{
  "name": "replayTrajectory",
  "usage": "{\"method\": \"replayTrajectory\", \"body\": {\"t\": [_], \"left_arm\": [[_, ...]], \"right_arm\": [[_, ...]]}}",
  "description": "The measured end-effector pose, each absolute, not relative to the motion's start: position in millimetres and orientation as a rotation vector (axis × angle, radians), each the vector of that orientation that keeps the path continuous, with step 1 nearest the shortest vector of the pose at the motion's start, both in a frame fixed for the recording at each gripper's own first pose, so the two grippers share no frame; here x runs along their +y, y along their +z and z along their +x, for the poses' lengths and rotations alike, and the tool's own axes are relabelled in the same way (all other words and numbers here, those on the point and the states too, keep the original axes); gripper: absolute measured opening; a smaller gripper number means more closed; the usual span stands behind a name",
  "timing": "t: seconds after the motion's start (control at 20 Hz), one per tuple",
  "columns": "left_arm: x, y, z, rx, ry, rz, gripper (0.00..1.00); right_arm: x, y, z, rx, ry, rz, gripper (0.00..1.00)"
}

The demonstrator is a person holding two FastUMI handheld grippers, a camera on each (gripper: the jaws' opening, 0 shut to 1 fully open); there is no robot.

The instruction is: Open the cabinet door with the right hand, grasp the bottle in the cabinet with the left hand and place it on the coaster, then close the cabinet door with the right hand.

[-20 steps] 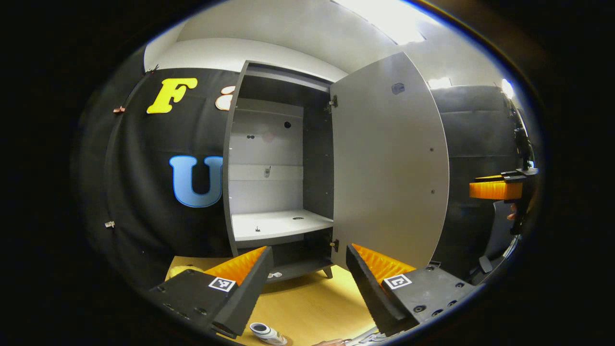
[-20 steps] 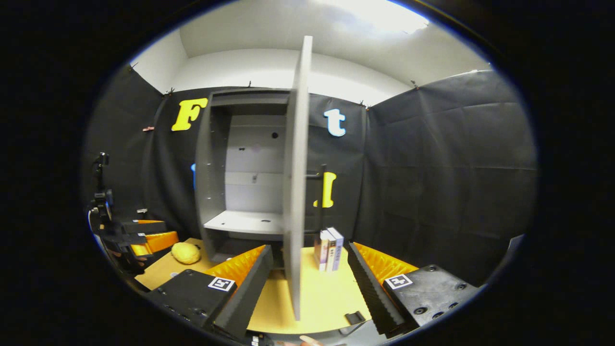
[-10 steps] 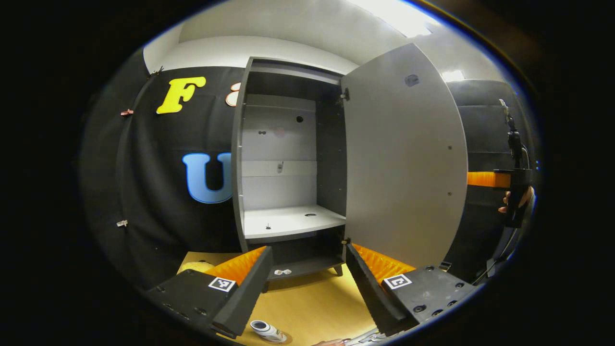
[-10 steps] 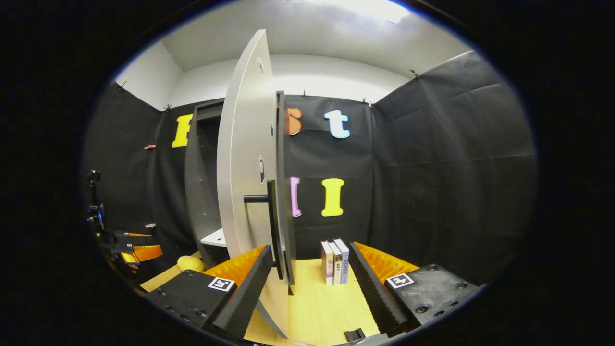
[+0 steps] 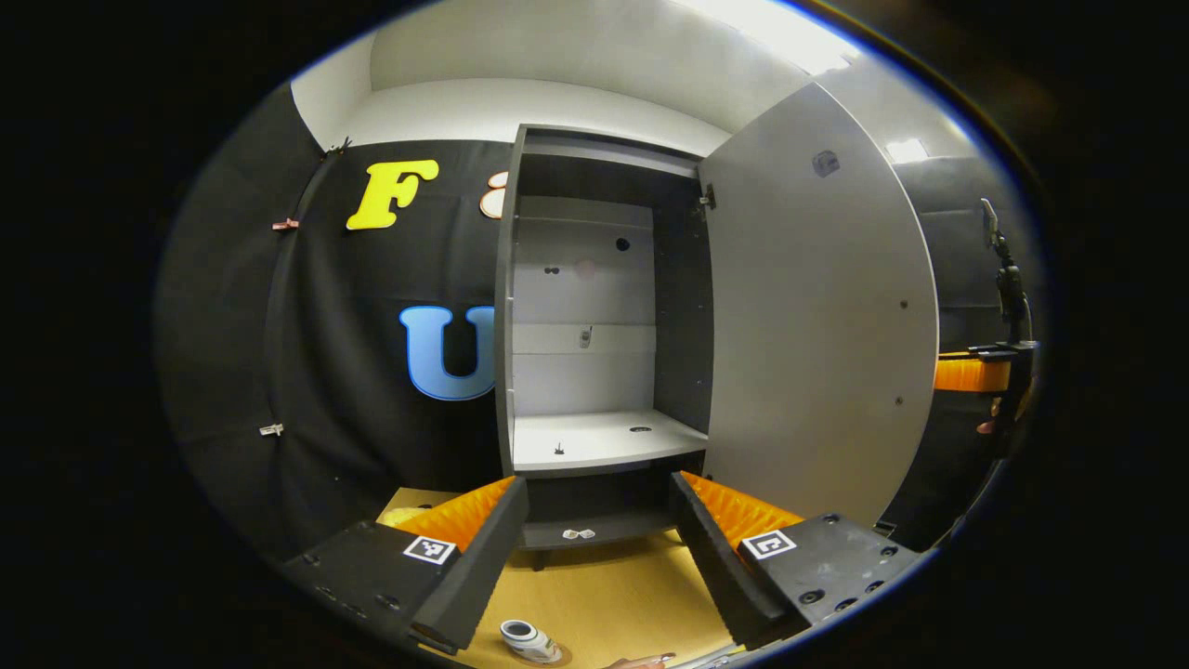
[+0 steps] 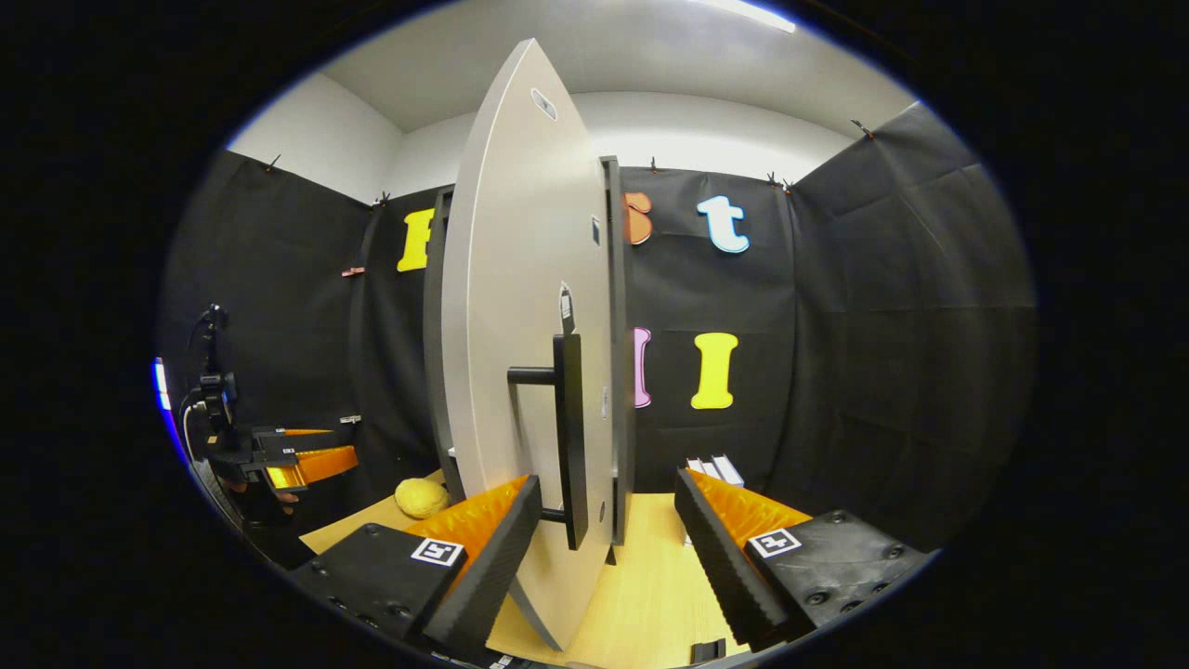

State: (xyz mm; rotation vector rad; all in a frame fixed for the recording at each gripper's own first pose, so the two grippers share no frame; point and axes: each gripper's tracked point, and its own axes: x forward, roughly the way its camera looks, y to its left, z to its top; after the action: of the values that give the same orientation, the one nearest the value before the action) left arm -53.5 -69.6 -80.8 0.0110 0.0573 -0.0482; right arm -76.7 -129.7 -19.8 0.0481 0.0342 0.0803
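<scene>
1. Status: the cabinet door (image 6: 520, 372) stands swung out from the cabinet (image 5: 594, 307), and the shelves in view carry no bottle. The bottle (image 5: 527, 640) lies on the wooden tabletop (image 5: 604, 595) below the left gripper (image 5: 599, 548), apparently on a round coaster (its edge is barely visible, so this is a judgement).
2. Gripper state: the left gripper's fingers are spread wide with nothing between them. The right gripper (image 6: 608, 548) is likewise spread, with the door's black bar handle (image 6: 568, 437) just ahead of its left finger, not clamped.
3. Step in hand, as judged: closing the door. Push on the door's outer face near the handle, following the hinge arc.
4. View differences: the right gripper view shows the handle, a yellow plush object (image 6: 421, 497) and a row of books (image 6: 713, 469); the left gripper view shows the cabinet interior and the bottle.
</scene>
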Motion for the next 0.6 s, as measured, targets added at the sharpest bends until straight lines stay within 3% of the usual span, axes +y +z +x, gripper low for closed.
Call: {"method": "replayTrajectory", "body": {"t": [0.2,0.4,0.45,0.5,0.55,0.6], "left_arm": [[-41,-89,-63,0.09,-0.043,0.014,0.99],[-10,-84,-66,0.087,-0.065,0.025,0.96],[-1,-82,-66,0.088,-0.07,0.026,0.96],[7,-83,-68,0.089,-0.075,0.023,0.96],[13,-83,-69,0.088,-0.081,0.018,0.99],[20,-82,-71,0.087,-0.088,0.014,0.96]], "right_arm": [[-82,-21,-64,0.033,0.129,0.048,0.95],[-55,-26,-48,0.031,0.099,0.021,0.95],[-48,-27,-44,0.035,0.089,0.021,0.94],[-40,-27,-40,0.037,0.08,0.023,0.87],[-32,-26,-37,0.037,0.074,0.018,0.92],[-25,-25,-33,0.032,0.068,0.01,0.92]]}}
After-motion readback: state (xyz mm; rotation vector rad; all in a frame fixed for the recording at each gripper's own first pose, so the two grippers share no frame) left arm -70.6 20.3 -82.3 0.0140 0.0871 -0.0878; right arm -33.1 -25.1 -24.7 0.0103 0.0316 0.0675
